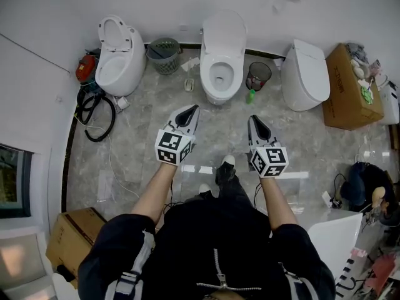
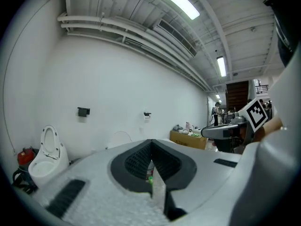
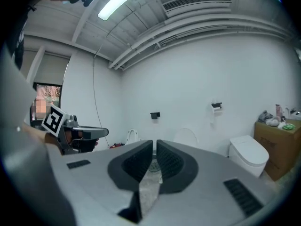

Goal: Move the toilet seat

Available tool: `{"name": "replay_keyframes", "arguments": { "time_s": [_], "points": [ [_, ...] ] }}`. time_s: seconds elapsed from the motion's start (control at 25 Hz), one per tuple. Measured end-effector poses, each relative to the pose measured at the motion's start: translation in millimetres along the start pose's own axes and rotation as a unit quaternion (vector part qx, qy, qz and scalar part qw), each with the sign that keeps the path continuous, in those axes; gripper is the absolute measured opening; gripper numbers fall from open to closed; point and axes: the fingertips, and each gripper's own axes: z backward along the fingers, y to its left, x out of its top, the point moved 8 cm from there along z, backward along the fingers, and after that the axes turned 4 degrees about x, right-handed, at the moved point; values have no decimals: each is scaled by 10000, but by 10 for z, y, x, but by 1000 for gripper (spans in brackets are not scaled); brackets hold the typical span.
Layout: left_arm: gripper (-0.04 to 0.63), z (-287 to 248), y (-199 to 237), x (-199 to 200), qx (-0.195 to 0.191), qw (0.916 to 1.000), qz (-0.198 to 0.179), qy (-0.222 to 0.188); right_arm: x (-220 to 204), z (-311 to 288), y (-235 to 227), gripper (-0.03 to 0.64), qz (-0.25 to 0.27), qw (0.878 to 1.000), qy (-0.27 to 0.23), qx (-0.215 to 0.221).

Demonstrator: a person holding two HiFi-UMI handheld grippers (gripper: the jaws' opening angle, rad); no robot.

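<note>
Three white toilets stand along the far wall. The middle toilet (image 1: 222,55) has its lid up against the wall, and its bowl (image 1: 220,75) shows; its lid (image 3: 186,136) rises just beyond my right jaws. The left toilet (image 1: 119,55) (image 2: 47,157) has its seat raised, while the right toilet (image 1: 306,74) (image 3: 249,154) is closed. My left gripper (image 1: 192,109) (image 2: 151,142) is shut and empty, held level in the air short of the middle toilet. Beside it my right gripper (image 1: 253,120) (image 3: 154,145) is shut too, holding nothing.
A green waste basket (image 1: 165,55) sits between the left and middle toilets. A dark bin (image 1: 258,75) and a green bottle (image 1: 250,96) stand right of the middle one. Black hoses (image 1: 94,114) lie at the left wall. Cardboard boxes (image 1: 347,89) (image 1: 72,236) stand far right and near left.
</note>
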Motion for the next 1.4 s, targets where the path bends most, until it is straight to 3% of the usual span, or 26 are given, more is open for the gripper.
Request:
{"name": "replay_keyframes", "arguments": {
  "time_s": [0.36, 1.04, 1.4],
  "points": [
    [5, -471, 275, -34, 51, 9999, 70, 120, -21, -478, -306, 5, -142, 9998, 94, 39],
    [5, -2266, 815, 73, 468, 9977, 113, 470, 182, -2010, -1772, 6, -439, 9978, 321, 383],
    [5, -2769, 1131, 149, 722, 9958, 174, 539, 190, -2655, -2092, 6, -618, 9946, 473, 686]
  ]
}}
